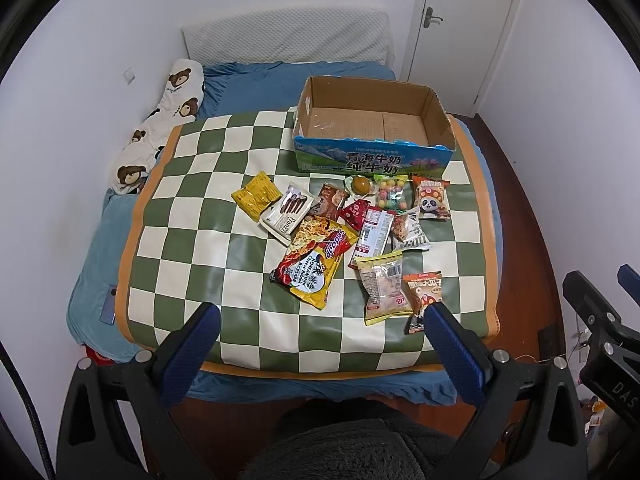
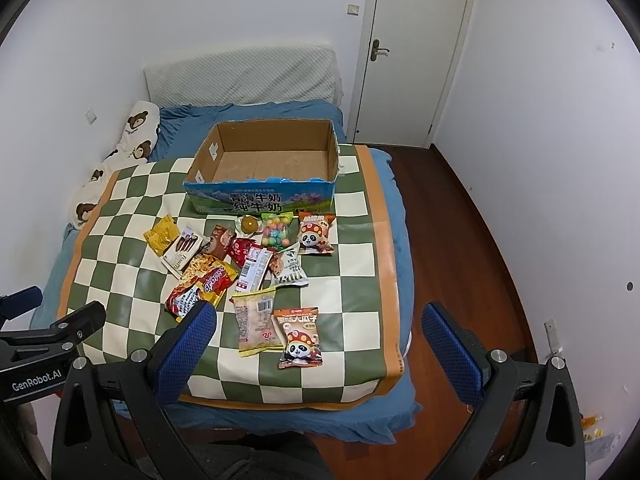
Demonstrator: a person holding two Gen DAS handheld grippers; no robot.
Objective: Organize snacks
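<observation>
Several snack packets lie on a green-and-cream checkered mat (image 1: 208, 200) (image 2: 352, 264) on a bed. Among them are a yellow noodle packet (image 1: 318, 262) (image 2: 202, 286), a panda packet (image 1: 431, 199) (image 2: 315, 233), a second panda packet (image 1: 420, 296) (image 2: 299, 338), a candy bag (image 1: 393, 195) (image 2: 276, 232) and a yellow pouch (image 1: 256, 196) (image 2: 161, 235). An open cardboard box (image 1: 374, 160) (image 2: 262, 200) with nothing in it stands behind them. My left gripper (image 1: 322, 316) is open above the mat's near edge. My right gripper (image 2: 318, 318) is open above the near-right packets. Both hold nothing.
A bear-print pillow (image 1: 160, 132) (image 2: 116, 160) lies along the left wall. A padded headboard (image 1: 288, 36) (image 2: 244, 80) and a white door (image 1: 468, 20) (image 2: 416, 48) are at the back. Wooden floor (image 2: 460, 240) runs to the right of the bed.
</observation>
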